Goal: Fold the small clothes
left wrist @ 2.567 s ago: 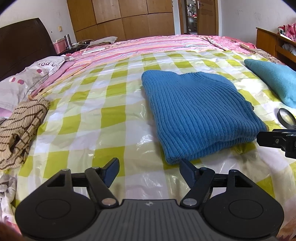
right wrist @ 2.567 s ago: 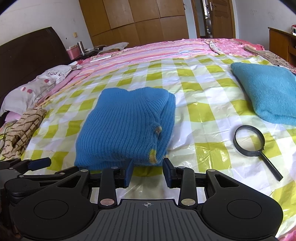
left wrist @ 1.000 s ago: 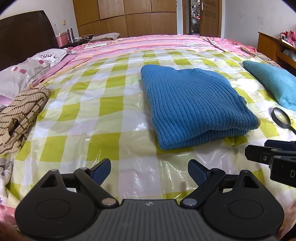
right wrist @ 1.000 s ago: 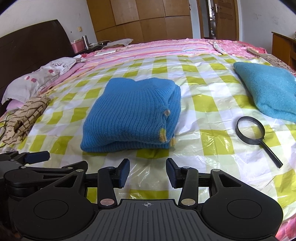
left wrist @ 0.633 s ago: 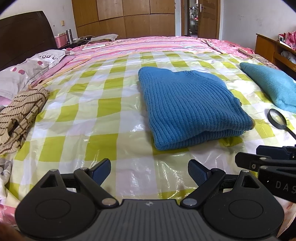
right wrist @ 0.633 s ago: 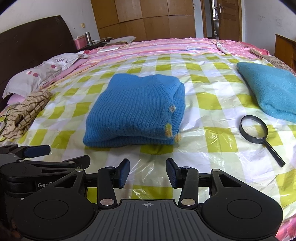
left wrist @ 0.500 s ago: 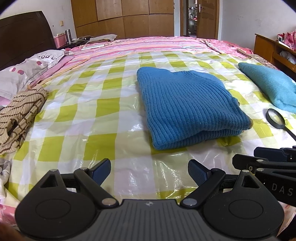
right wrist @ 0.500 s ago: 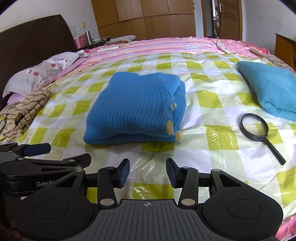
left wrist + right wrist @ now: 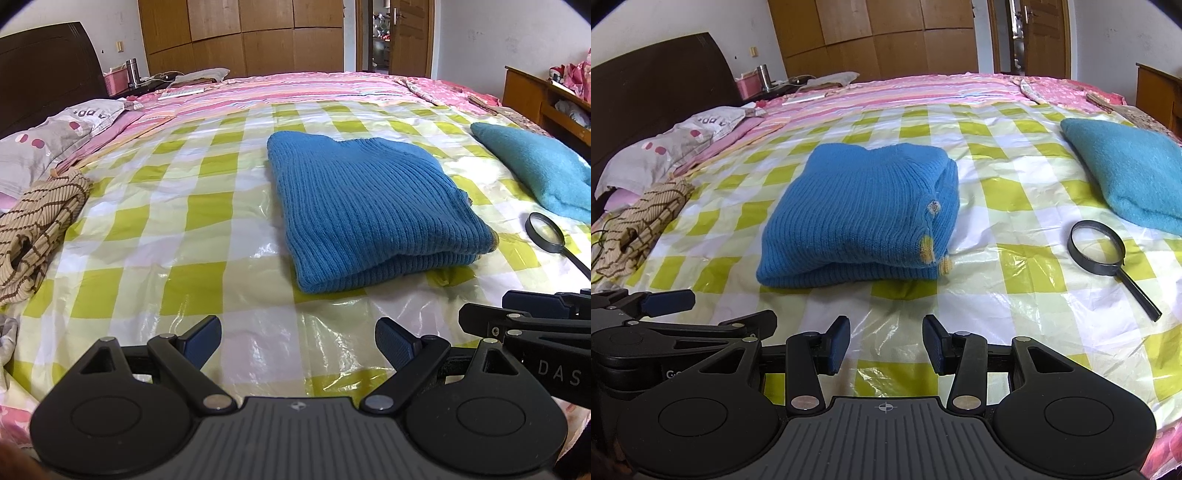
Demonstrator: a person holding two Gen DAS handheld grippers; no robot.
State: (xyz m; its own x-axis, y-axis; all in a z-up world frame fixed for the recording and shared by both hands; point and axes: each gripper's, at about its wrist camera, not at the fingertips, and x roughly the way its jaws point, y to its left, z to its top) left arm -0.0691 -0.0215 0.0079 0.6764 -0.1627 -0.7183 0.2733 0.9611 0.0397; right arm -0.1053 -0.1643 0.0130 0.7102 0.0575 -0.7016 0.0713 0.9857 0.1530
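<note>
A blue ribbed knit sweater [image 9: 365, 206] lies folded in a thick rectangle on the yellow-and-white checked plastic sheet [image 9: 207, 206]; it also shows in the right wrist view [image 9: 864, 218], with small yellow trims at its right edge. My left gripper [image 9: 298, 341] is open and empty, above the sheet near the bed's front edge, well short of the sweater. My right gripper [image 9: 886, 343] is open and empty, also short of the sweater's near fold. Each gripper shows at the edge of the other's view.
A brown striped garment [image 9: 33, 236] lies crumpled at the left. A teal folded cloth [image 9: 1126, 177] lies at the right, a black magnifying glass [image 9: 1097, 247] in front of it. Pillows [image 9: 48, 136] and a dark headboard [image 9: 48, 70] stand at far left.
Both grippers have pulled back from the sweater's near edge toward the front of the bed. The left jaws stand wider than 2.6 s ago. The sweater stays folded in place.
</note>
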